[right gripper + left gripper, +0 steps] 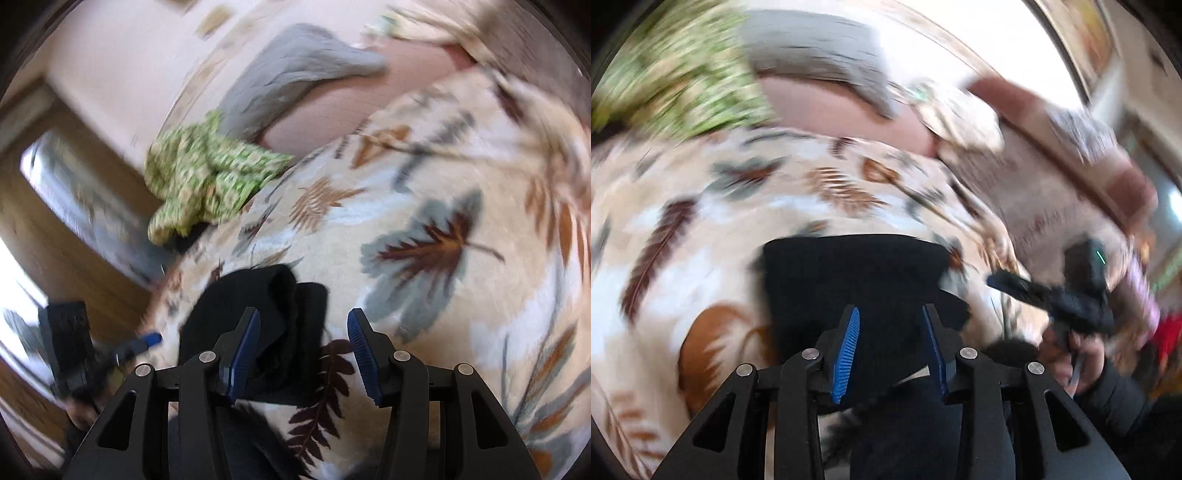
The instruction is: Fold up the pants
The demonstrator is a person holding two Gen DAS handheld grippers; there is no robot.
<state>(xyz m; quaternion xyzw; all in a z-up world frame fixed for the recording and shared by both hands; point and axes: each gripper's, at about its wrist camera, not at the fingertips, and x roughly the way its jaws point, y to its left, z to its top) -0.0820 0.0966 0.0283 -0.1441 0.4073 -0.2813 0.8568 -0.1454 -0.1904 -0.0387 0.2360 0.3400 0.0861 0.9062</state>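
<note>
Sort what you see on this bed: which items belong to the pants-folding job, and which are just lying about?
Job: folded black fabric pants; left gripper; right gripper.
Lying about: crumpled green patterned cloth; grey ribbed garment; leaf-print cream blanket.

Motion-blurred green patterned cloth, grey garment; black pants partly behind fingers.

a cream blanket with brown and grey leaf prints covers the bed. at its far edge lies a crumpled green patterned cloth, touching a grey cloth that rests on a pink sheet. a wooden floor lies alongside.
</note>
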